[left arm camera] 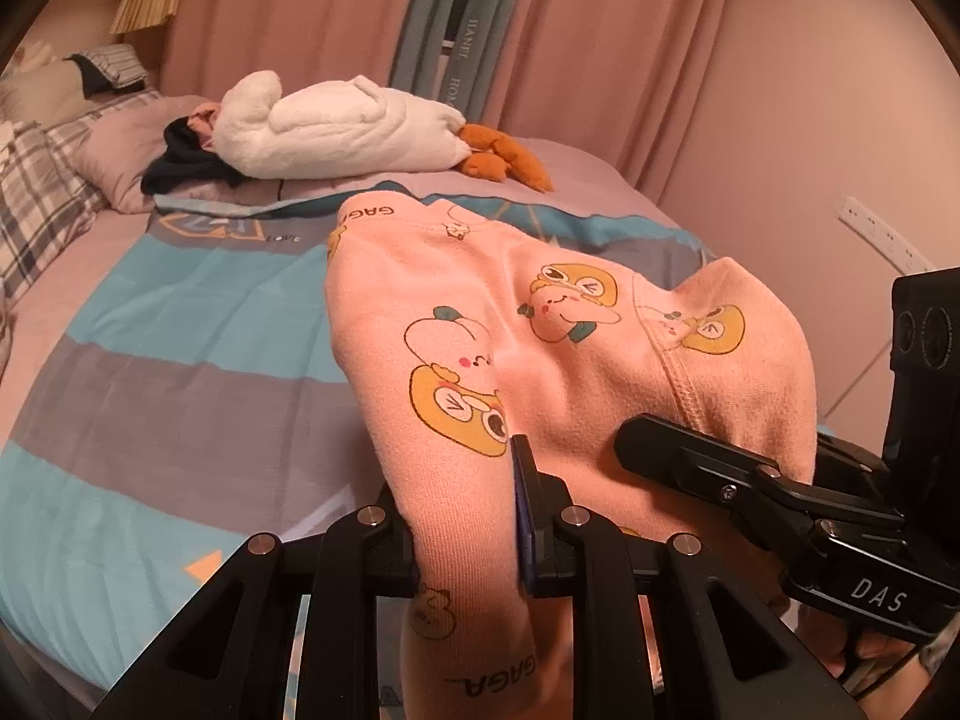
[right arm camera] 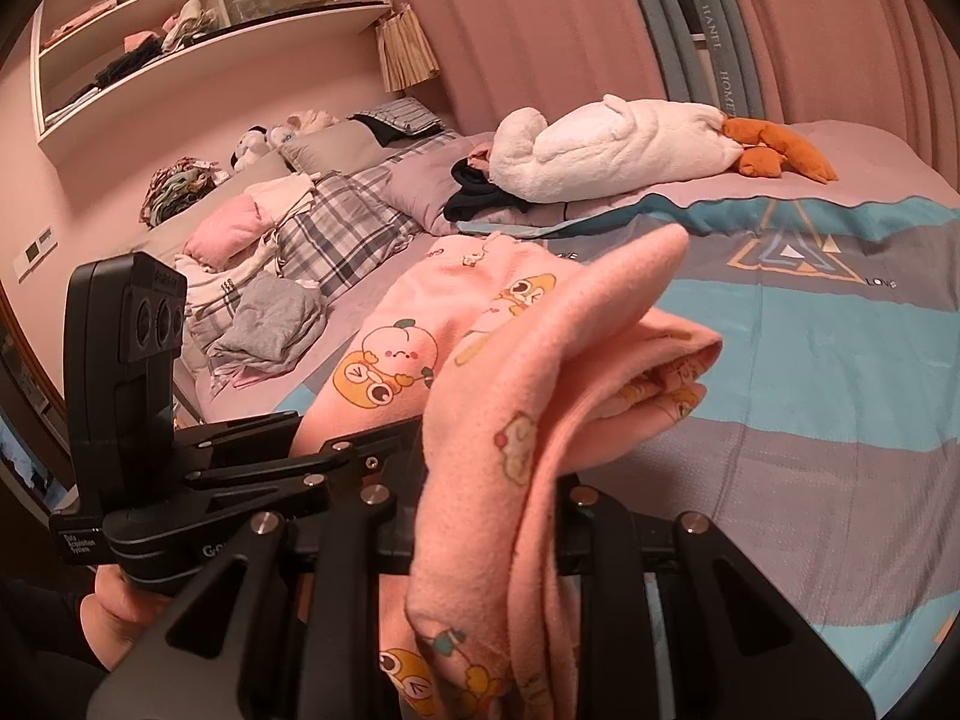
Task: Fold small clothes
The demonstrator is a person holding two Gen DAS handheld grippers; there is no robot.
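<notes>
The left gripper [left arm camera: 474, 516] and right gripper [right arm camera: 480, 480] each pinch a fold of the pink cartoon-print garment [left arm camera: 540, 324], holding it above the striped bedspread [left arm camera: 150, 360]; beyond lie a white plush goose [left arm camera: 336, 126] and plaid pillows [right arm camera: 342, 228].

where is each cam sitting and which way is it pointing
Left wrist: sits on the left gripper, looking across the bed toward the curtains; the right gripper enters from the right.
Right wrist: sits on the right gripper, facing the pillows and shelves; the left gripper shows lower left.
Shared: pink garment, goose plush.
</notes>
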